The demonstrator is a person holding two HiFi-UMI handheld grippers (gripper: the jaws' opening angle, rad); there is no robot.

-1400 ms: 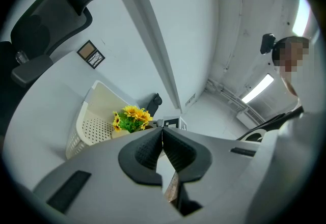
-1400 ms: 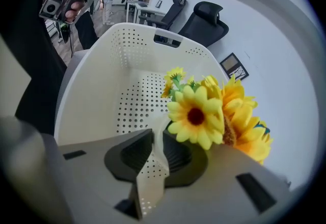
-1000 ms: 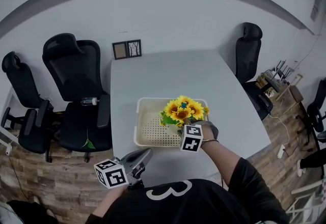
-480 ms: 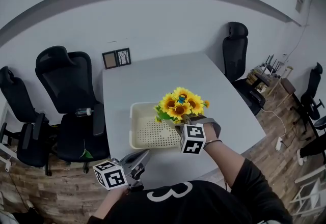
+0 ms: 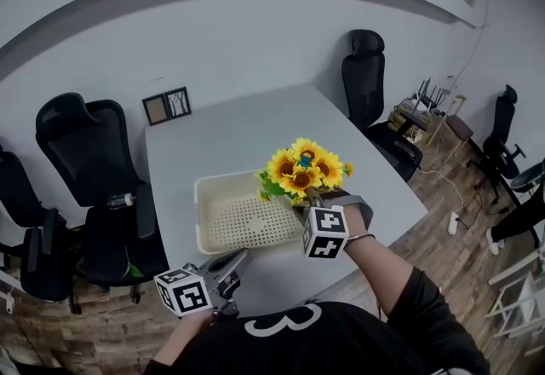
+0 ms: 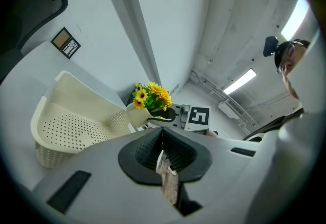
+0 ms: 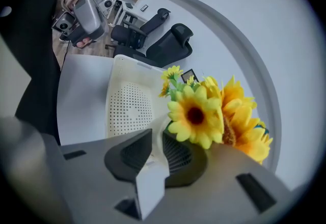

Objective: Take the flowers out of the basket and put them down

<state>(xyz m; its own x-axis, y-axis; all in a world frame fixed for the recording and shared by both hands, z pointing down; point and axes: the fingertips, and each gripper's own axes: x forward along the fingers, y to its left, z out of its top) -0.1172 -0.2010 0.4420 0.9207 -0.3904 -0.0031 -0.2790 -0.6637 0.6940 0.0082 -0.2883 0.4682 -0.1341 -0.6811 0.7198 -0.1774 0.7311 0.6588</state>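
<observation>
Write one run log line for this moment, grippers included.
right gripper: shut on flowers | flowers: over right rim of basket | left gripper: shut, empty

- The white tabletop [image 5: 247, 135] stood with its far edge against a pale wall.
- One cream basket [image 5: 243, 220] sat directly on it, upright, toward the near edge.
- The basket's perforated floor lay open to view.
</observation>
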